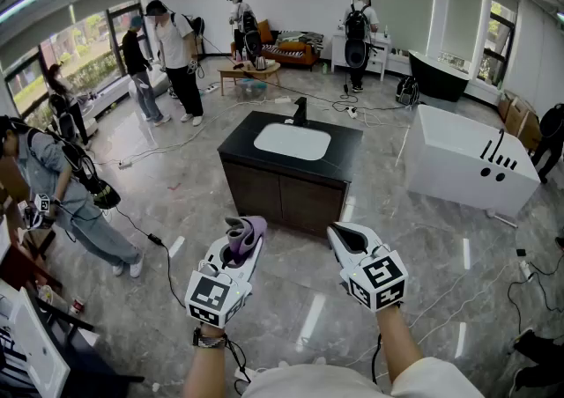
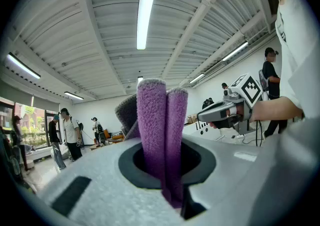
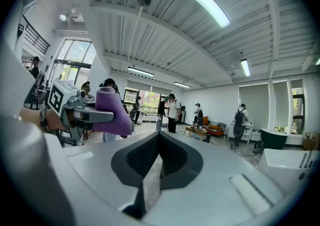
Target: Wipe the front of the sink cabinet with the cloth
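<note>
- Two tools are up in front of me, and neither touches the dark brown wooden sink cabinet (image 1: pixel 282 198) with its black top. It stands ahead of them and well apart.
- On the left of the cabinet's near face, my left gripper (image 1: pixel 236 251) is clamped on the purple terry cloth (image 1: pixel 247 229). In the left gripper view the cloth (image 2: pixel 157 130) is a plush folded wad standing up out of the pinched jaws, with a greyer flap behind it.
- The cabinet front lies straight ahead of that cloth. Its long axis runs side to side across my path, and it is skewed a little, so a corner edge faces me more than a flat face does.
- I judge the wiping not yet begun. The left arm carries the cloth and is about as near as the right, so it should go forward and down to lay the nap flat on the smooth doors.
- A white oval basin (image 1: pixel 293 141) is sunk in the top, with a black tap (image 1: pixel 300 110) behind it.
- Before the cabinet's right corner, my right gripper (image 1: pixel 348 238) has its ribbed dark pads together and holds nothing.
- Right of the cabinet stands a glossy white bathtub (image 1: pixel 471 167).
</note>
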Demonstrator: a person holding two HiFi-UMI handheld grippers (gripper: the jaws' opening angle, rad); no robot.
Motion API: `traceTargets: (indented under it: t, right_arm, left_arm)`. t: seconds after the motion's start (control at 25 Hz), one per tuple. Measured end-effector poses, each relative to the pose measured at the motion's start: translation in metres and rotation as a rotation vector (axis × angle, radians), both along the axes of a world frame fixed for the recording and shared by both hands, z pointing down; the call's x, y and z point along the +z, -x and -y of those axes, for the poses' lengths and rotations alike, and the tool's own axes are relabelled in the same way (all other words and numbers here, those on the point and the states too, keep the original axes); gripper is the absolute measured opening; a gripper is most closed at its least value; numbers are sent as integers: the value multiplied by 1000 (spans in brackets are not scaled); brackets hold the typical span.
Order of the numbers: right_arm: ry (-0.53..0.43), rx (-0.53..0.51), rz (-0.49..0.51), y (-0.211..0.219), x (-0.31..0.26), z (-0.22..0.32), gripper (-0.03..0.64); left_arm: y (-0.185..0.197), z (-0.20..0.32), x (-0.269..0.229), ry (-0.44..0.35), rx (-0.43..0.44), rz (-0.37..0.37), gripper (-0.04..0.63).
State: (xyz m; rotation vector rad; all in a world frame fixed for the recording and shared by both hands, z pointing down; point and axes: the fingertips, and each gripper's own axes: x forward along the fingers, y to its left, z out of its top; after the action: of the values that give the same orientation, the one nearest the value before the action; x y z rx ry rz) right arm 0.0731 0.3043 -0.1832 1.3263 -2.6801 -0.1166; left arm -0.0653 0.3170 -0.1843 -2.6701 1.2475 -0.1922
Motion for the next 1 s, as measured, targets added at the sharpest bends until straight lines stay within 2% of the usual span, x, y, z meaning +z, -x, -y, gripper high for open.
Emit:
traceTargets:
  t: [0.4,0.64,1.0]
  right_arm:
    - [5,19,5,-9,-6,1,5]
    - [7,5,132,-20,-22,5,6]
    - [-1,-34,85,-30,-10,9,6]
  left_arm:
    - [-3,1,-7,7,-9,-1,48]
    - [-14,8,-12,9,-4,0,48]
    - [-34,13,-4,9,-8,2,48]
